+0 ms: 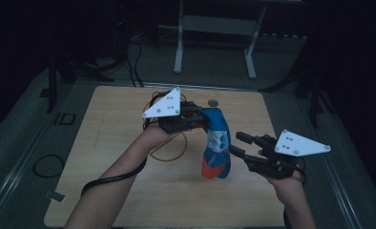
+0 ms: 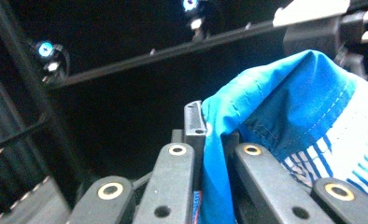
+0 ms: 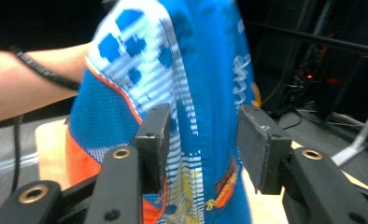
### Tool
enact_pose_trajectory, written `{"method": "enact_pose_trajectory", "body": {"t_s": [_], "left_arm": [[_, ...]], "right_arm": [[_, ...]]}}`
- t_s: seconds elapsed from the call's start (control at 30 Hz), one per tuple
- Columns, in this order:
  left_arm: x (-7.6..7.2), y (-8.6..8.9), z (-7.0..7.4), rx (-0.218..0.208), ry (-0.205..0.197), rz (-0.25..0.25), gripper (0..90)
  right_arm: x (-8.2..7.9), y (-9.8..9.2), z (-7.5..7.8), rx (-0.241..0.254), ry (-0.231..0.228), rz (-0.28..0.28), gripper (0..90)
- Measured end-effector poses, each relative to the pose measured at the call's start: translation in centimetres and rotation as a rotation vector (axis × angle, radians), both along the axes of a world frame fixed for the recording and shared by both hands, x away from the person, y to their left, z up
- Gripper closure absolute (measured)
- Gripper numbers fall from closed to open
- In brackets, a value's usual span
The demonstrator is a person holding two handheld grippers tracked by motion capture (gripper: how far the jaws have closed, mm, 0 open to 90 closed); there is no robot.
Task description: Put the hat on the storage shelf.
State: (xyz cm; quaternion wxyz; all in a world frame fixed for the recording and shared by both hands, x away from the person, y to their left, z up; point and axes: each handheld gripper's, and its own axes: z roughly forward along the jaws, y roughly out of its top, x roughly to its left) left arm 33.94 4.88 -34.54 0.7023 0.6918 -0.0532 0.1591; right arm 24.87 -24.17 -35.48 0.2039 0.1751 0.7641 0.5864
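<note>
A blue garment (image 1: 217,143) with white stripes and an orange hem hangs above the wooden table (image 1: 129,191). My left gripper (image 1: 203,119) is shut on its top edge; in the left gripper view the blue fabric (image 2: 303,93) is pinched between the jaws of this gripper (image 2: 210,126). My right gripper (image 1: 236,143) is at the garment's right side, lower down, and stands open. In the right gripper view the hanging cloth (image 3: 201,70) lies between the spread jaws of the right gripper (image 3: 203,135), and the pads do not press on it.
A yellow cord loop (image 1: 169,155) lies on the table under the left hand. A small dark round object (image 1: 213,102) sits near the far edge. A white metal stand (image 1: 214,28) is behind the table, and a black cable loop (image 1: 47,165) lies on the floor at left.
</note>
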Motion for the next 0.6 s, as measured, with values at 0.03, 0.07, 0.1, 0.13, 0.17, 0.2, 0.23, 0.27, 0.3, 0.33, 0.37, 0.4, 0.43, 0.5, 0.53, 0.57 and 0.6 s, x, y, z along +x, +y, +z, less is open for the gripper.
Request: {"method": "enact_pose_trajectory", "body": {"t_s": [0.03,0.07,0.1,0.13,0.17,0.2,0.23,0.27,0.3,0.33,0.37,0.4,0.43,0.5,0.53,0.57,0.6], "left_arm": [[0.0,0.0,-0.1,-0.011,0.003,-0.026,89.1],[0.1,0.1,-0.2,-0.022,0.011,-0.039,89.1],[0.1,0.0,-0.3,-0.019,0.017,-0.041,89.1],[0.1,-0.1,-0.4,-0.018,0.013,-0.037,89.1],[0.0,-0.2,-0.5,-0.021,0.013,-0.034,89.1],[0.0,-0.3,-0.5,-0.015,0.012,-0.035,89.1],[-0.1,-0.5,-0.6,-0.008,0.004,-0.033,89.1],[-0.1,-0.6,-0.6,-0.008,0.008,-0.035,89.1],[-0.1,-0.7,-0.6,-0.005,0.007,-0.035,89.1],[-0.2,-0.8,-0.6,-0.006,0.006,-0.041,89.1],[-0.2,-0.9,-0.5,-0.005,0.006,-0.046,89.1],[-0.2,-1.0,-0.5,0.001,0.003,-0.048,89.1],[-0.2,-1.1,-0.5,0.002,0.01,-0.059,89.1],[-0.3,-1.3,-0.6,0.024,0.002,-0.055,89.0],[-0.3,-1.3,-0.7,0.03,0.004,-0.06,89.1],[-0.3,-1.3,-0.8,0.029,0.004,-0.056,89.0],[-0.3,-1.3,-0.8,0.028,0.014,-0.056,89.0]], "right_arm": [[0.0,0.3,-0.2,-0.008,0.002,0.003,54.2],[-0.1,0.5,-0.4,-0.013,0.005,0.009,54.2],[0.0,0.7,-0.5,-0.014,0.008,0.012,54.2],[0.0,0.8,-0.6,-0.016,0.015,0.014,54.2],[0.1,0.9,-0.7,-0.018,0.017,0.012,54.1],[0.2,1.1,-0.7,-0.02,0.014,0.0,54.1],[0.3,1.2,-0.8,-0.027,0.009,-0.005,54.2],[0.4,1.4,-0.9,-0.032,0.01,-0.004,54.5],[0.5,1.5,-0.9,-0.033,0.011,-0.003,56.2],[0.6,1.6,-1.0,-0.033,0.012,0.0,58.7],[0.7,1.8,-1.0,-0.035,0.01,0.005,61.2],[0.7,1.8,-1.1,-0.036,0.012,0.006,64.9],[0.8,1.9,-1.1,-0.037,0.012,0.006,70.5],[0.8,1.8,-1.0,-0.033,0.0,-0.004,79.9],[0.8,1.7,-1.0,-0.027,0.002,-0.009,88.0],[0.7,1.6,-0.9,-0.026,-0.004,-0.026,89.9],[0.7,1.6,-0.9,-0.026,-0.005,-0.036,90.0]]}}
